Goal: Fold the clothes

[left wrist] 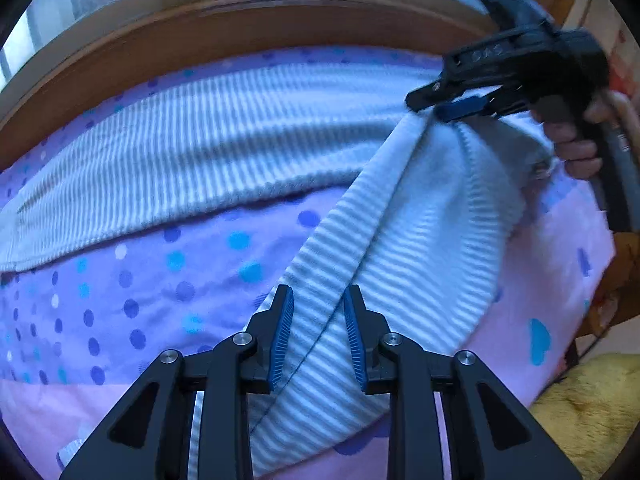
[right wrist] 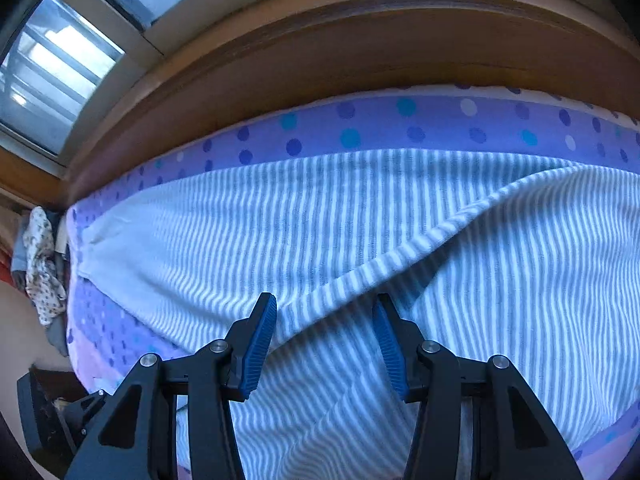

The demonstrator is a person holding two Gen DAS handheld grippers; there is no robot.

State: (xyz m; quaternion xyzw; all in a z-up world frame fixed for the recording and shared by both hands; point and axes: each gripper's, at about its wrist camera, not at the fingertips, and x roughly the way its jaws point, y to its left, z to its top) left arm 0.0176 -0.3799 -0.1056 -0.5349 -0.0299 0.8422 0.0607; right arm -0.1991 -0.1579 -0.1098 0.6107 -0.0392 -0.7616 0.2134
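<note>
We see a grey-and-white striped ribbed knit garment [left wrist: 224, 136], soft and matt, on a smooth purple-and-pink dotted cotton bedsheet [left wrist: 132, 288]. Brown wooden bed rail [right wrist: 360, 60] along the far edge, satin sheen. Gripper pads [left wrist: 282, 336] look like blue ridged rubber, arms matt black plastic, shiny metal pins.

Black linkage fingers [left wrist: 282, 334] with ribbed blue pads, silver screws.

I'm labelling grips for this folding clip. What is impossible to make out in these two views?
- Left wrist view: the right gripper is motion-blurred, so its hold on the striped garment is unclear.
- Left wrist view: the garment's near end runs under the left gripper and off the bottom edge.
- Right wrist view: whether the right gripper's fingers press the fold between them is unclear.
</note>
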